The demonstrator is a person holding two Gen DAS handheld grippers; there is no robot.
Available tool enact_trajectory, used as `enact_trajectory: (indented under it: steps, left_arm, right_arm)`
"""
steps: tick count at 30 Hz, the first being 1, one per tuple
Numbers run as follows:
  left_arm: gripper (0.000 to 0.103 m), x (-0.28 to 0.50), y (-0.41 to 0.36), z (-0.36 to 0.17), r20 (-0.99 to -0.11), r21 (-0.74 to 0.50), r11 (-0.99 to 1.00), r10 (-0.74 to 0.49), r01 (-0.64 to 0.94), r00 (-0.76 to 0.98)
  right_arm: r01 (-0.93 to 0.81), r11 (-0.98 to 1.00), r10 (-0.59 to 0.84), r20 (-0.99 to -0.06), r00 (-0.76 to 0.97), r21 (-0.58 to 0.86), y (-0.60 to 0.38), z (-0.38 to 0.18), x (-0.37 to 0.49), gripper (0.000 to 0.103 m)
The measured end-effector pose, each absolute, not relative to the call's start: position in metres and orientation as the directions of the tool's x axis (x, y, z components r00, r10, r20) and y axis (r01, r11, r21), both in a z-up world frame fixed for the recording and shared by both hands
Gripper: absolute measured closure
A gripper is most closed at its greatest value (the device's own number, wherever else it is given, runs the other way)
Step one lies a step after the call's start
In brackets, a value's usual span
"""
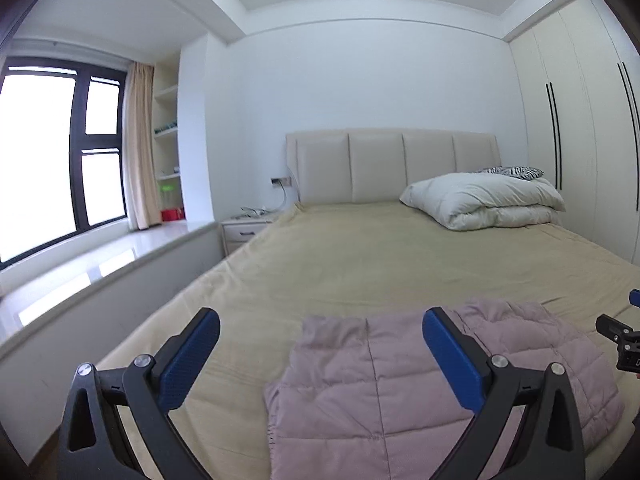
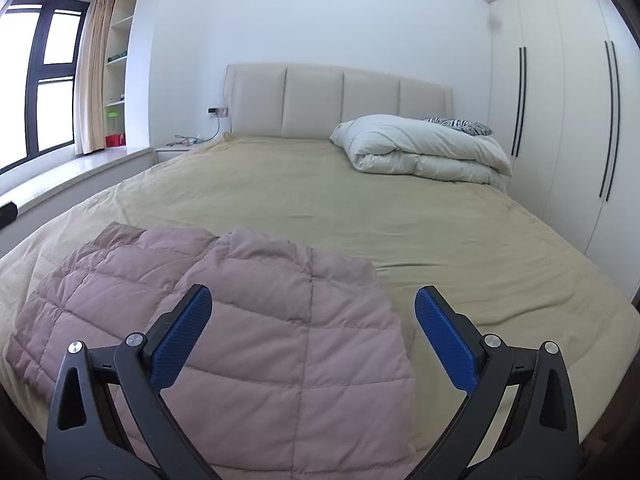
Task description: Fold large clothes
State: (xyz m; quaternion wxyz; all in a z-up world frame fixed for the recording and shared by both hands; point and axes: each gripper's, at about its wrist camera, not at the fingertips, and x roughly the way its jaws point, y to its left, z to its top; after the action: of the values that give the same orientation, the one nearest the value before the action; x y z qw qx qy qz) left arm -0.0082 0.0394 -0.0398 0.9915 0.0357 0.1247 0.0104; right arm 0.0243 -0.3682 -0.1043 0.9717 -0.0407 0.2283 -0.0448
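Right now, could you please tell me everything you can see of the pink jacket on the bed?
The jacket is a dusty-pink quilted puffer, seemingly down-filled, stitched in rectangular panels with a seam running down the middle. It lies folded and fairly flat on the tan bedspread near the foot of the bed, one layer overlapping another. Both grippers, left and right, hang open above it; neither holds it.

Twin black tongs, blue pads

Left gripper (image 1: pixel 321 330) shows matte black angled arms with teardrop cut-outs, two silver screws per side, and dimpled royal-blue pads (image 1: pixel 188 364) lining the inner faces. Right gripper (image 2: pixel 313 306) looks identical: black frame, silver screws, textured blue pads (image 2: pixel 446 340).
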Motion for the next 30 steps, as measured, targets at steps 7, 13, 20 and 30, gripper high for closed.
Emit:
enact_trajectory:
  steps: [7,13,20,30]
  left_arm:
    - [0.0,-0.031,0.036,0.002,-0.223,0.066,0.998,0.037,-0.023,0.974]
    - [0.0,-0.02,0.03,0.0,-0.424,0.089,0.996,0.067,-0.032,0.903]
    - [0.0,-0.007,0.036,-0.031,-0.637,0.006,1.0,0.017,-0.016,0.77]
    - [0.0,-0.007,0.024,-0.062,-0.729,-0.006,1.0,-0.019,0.021,0.684]
  right_arm:
    - [0.08,0.995,-0.096,-0.329,0.94,-0.063,-0.355,-0.047,-0.01,0.0]
    - [0.036,0.998,-0.015,-0.353,0.935,0.054,-0.356,-0.005,-0.025,0.0]
    - [0.075,0.989,-0.001,-0.51,0.86,0.126,-0.349,-0.003,-0.029,0.0]
    - [0.078,0.997,-0.062,-0.644,0.762,-0.003,-0.317,-0.046,-0.021,0.0]
